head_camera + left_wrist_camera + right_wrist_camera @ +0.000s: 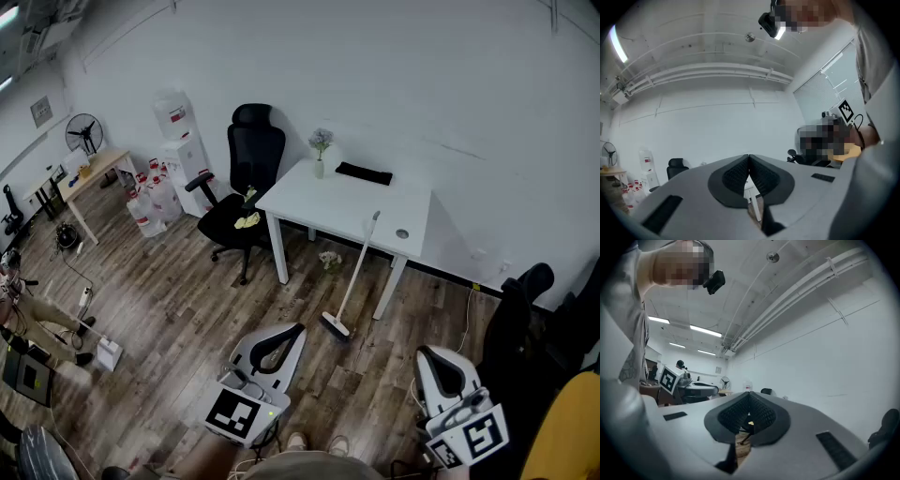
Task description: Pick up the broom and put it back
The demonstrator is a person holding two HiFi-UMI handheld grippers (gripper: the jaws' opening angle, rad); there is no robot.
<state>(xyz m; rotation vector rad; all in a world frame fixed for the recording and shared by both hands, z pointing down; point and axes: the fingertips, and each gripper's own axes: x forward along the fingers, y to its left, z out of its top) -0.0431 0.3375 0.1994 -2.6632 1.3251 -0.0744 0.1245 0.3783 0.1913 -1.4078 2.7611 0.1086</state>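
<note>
Head view — broom (354, 277) leaning on white surface (319, 202), fingers of left gripper (296, 328) and right gripper (424, 352) clenched empty — well apart from it.

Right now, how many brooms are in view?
1. The broom leans on the front edge of the white desk, its head on the wood floor between the desk legs. No other is visible, though furniture could hide one.

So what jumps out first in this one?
A white-handled broom leans against the front edge of the white table, its head on the wooden floor. Left of the table stands a black office chair. The left gripper and right gripper sit low in the head view, shut and empty.
</note>
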